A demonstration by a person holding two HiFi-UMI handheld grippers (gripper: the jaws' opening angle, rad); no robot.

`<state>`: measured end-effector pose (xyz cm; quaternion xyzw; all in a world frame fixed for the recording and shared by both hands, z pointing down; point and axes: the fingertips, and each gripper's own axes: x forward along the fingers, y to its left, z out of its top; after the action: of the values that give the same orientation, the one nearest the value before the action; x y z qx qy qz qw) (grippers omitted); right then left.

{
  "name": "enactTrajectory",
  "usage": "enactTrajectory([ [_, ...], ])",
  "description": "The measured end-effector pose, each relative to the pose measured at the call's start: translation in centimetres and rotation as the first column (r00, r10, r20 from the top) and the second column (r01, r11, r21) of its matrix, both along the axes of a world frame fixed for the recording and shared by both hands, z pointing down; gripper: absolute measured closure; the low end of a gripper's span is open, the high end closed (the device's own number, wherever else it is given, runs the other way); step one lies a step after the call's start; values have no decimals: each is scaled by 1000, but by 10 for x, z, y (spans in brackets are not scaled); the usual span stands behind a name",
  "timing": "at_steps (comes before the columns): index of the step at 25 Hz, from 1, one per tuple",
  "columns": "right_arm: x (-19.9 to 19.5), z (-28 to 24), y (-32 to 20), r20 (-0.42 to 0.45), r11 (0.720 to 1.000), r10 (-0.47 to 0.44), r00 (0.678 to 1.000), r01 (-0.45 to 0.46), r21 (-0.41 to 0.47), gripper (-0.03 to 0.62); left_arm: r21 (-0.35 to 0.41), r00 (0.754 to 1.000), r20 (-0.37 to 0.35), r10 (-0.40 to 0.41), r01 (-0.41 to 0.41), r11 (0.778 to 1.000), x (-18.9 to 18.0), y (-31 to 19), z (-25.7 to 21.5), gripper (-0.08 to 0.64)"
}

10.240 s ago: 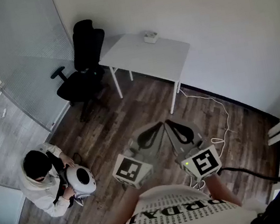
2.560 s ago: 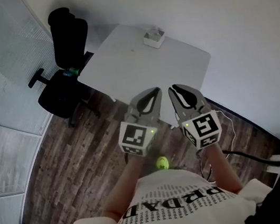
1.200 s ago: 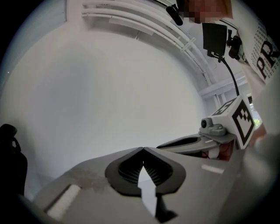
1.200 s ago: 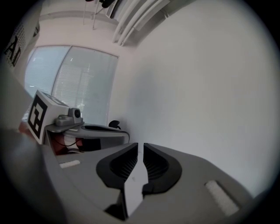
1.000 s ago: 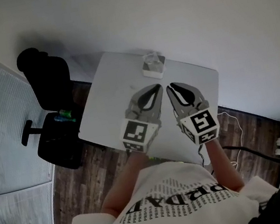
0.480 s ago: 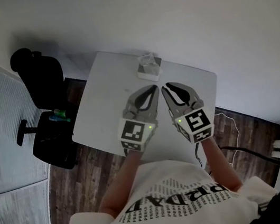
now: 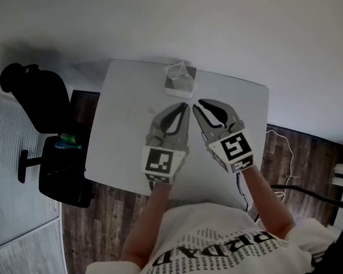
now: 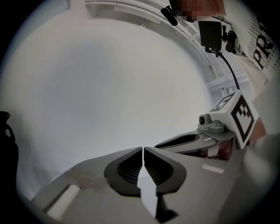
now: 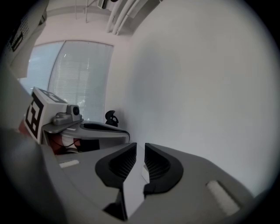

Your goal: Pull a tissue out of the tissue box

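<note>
A white tissue box (image 7: 179, 82) with a tissue sticking up from its top stands at the far edge of the white table (image 7: 122, 115). Both grippers hover side by side over the table's middle, pointing at the box, their tips a short way in front of it. My left gripper (image 7: 184, 106) (image 8: 143, 149) is shut with nothing in it. My right gripper (image 7: 196, 104) (image 9: 140, 145) has just been opening; a narrow gap shows between its jaws and nothing is gripped. Each gripper view shows the other gripper beside it.
A black office chair (image 7: 41, 103) with a green bottle (image 7: 67, 143) on its seat stands left of the table. A white wall runs just behind the table. A cable (image 7: 283, 146) lies on the wood floor at the right.
Both grippers have moved forward over the table toward the tissue box and sunk a little. The right gripper's jaws have parted slightly. The left gripper stays shut.
</note>
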<state>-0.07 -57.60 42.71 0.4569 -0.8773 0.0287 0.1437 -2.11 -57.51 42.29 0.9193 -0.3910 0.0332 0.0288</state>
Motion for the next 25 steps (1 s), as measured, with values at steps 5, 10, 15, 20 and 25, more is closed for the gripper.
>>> enactTrajectory([
  [5,4,23,-20,-2,1000,14,1000,-14,-28,520,1,1000,-5,-3,3,1000,-3,-22,21,554],
  [10,7,50,-37,-1,998,25,1000,-25,-64,514,-12,1000,4,-5,5,1000,-1,-40,43,554],
  [15,11,80,-51,-7,993,37,999,-37,-115,503,2,999,-39,-25,25,1000,3,-54,57,554],
  [20,9,99,-68,-10,993,34,999,-35,-113,489,-18,999,-37,-35,34,999,3,-64,79,554],
  [25,11,127,-82,-35,989,40,999,-45,-143,457,-28,996,-60,-59,57,998,-1,-76,92,554],
])
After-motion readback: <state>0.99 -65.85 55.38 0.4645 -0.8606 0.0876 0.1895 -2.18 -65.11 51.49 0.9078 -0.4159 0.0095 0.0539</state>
